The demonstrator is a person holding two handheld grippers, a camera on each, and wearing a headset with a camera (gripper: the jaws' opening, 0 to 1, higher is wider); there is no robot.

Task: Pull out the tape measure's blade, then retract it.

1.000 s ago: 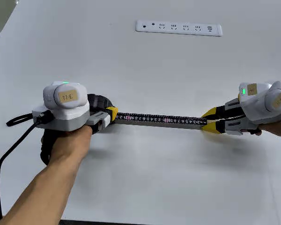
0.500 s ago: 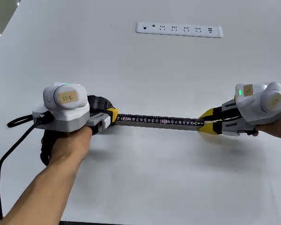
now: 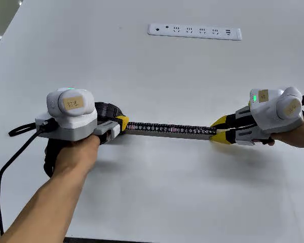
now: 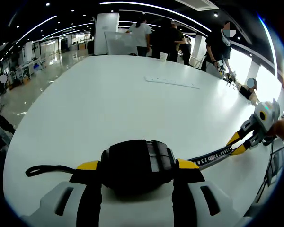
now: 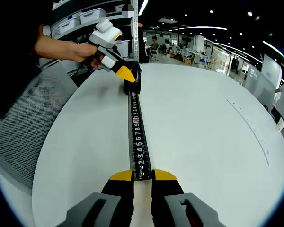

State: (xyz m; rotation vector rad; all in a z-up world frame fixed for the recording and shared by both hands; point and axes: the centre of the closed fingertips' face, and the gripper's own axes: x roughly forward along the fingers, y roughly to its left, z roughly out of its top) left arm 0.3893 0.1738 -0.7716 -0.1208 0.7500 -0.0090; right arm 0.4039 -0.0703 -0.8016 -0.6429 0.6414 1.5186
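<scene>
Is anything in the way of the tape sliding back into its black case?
No, nothing visible. The blade runs straight over bare table from the right gripper pinching its end to the case in the left gripper. The power strip lies far off.

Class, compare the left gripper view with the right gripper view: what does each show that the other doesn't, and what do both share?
Left gripper view: the case close up between its own jaws, a black strap on the table, the right gripper pinching the blade end, and people standing beyond.
Right gripper view: readable blade numbers, the left gripper in a hand, and a mesh chair.
Both: blade, case, table and power strip.
</scene>
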